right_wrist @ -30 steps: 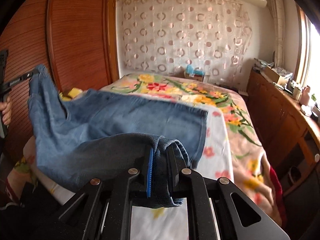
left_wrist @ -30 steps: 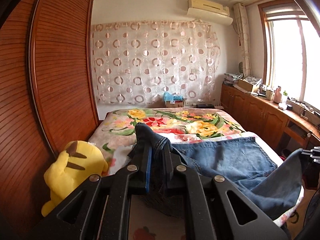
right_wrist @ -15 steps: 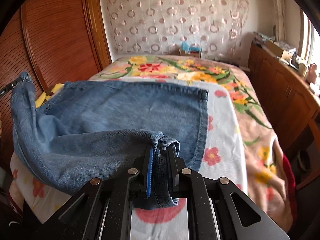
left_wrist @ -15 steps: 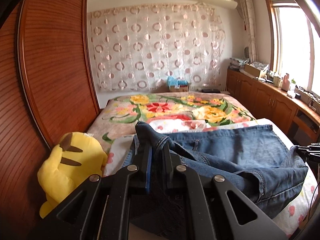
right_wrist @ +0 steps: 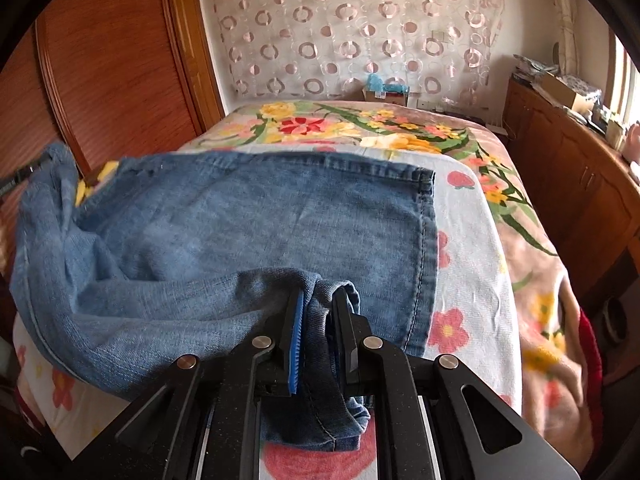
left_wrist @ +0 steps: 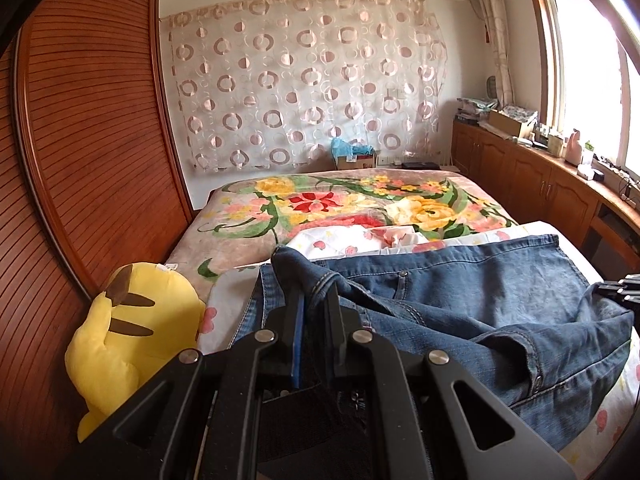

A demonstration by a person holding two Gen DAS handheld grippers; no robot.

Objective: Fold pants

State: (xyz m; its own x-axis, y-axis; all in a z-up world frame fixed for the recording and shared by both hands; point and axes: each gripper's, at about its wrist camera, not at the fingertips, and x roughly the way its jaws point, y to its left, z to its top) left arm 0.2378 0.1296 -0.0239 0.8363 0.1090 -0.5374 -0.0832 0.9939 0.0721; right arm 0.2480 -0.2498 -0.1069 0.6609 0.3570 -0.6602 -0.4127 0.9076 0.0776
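Denim fills the lower middle of both views: one pair of faded blue denim pants (left_wrist: 460,292) lies spread across the bed (left_wrist: 248,216), over a white quilted sheet printed with small red flowers (right_wrist: 460,240), itself on a plush pink blanket with large yellow and red blooms (left_wrist: 352,200). In the left wrist view two metal rivets and orange topstitching show along the seams at lower right, and the near layer sags in soft rolled folds. In the right wrist view the far layer lies flat, its stitched hem forming a square corner at centre right.

There are two claws. The left claw (left_wrist: 314,304), at lower centre of its view, is narrowed onto a bunched edge of the denim that rises in a peak between its black fingers (one finger carries a blue ribbed pad). The right claw (right_wrist: 318,312), at lower centre of its own view, is likewise pinched on a thick fold of denim, with a loose end hanging below the fingers; it also shows as a dark tip at the right edge of the left wrist view.

One yellow plush toy with brown-tipped ears (left_wrist: 132,332) sits at the lower left against the ribbed reddish wooden wardrobe (left_wrist: 80,160). One sheer curtain patterned with pink rings (left_wrist: 304,92) hangs on the far wall, and a row of brown wooden cabinets (left_wrist: 532,176) runs along the right side.
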